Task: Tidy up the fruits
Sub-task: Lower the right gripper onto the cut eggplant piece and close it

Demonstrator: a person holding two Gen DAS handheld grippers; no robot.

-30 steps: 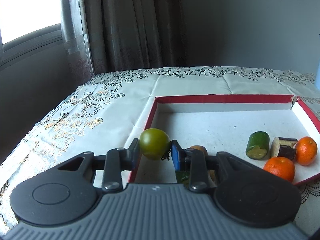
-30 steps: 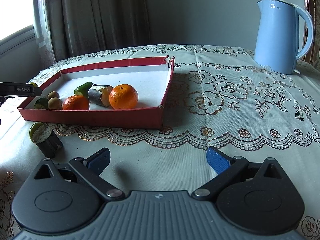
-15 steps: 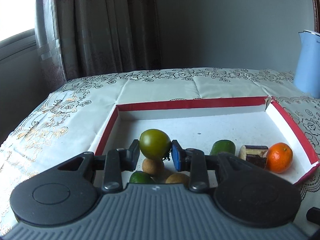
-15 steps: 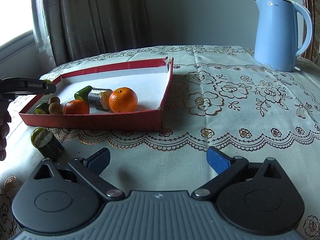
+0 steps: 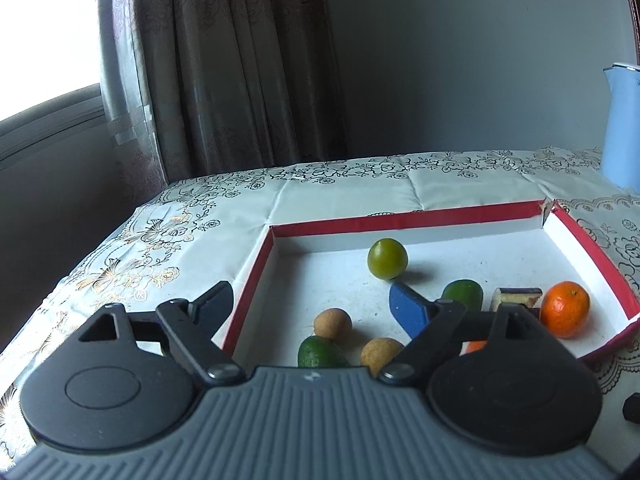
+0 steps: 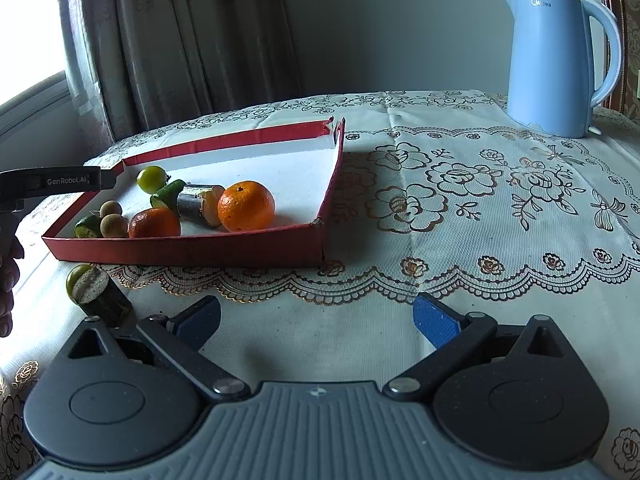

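The green round fruit (image 5: 387, 259) lies free on the white floor of the red-rimmed tray (image 5: 400, 218), just beyond my left gripper (image 5: 310, 300), which is open and empty over the tray's left end. The same fruit shows in the right wrist view (image 6: 152, 179). In the tray are two oranges (image 6: 246, 206), two small brown fruits (image 5: 332, 323), green pieces (image 5: 462, 294) and a cut eggplant piece (image 6: 198, 204). My right gripper (image 6: 316, 316) is open and empty above the cloth, in front of the tray.
A cut dark-green cylinder (image 6: 100, 296) and a green fruit (image 6: 76, 276) lie on the tablecloth before the tray's front-left corner. A blue kettle (image 6: 560, 60) stands at the back right. Curtains and a window are behind. The left gripper body (image 6: 52, 182) reaches in from the left.
My left gripper moved right over the tray, opened and let go of the green fruit, which now rests on the tray floor. The right gripper stayed open and nearly still.
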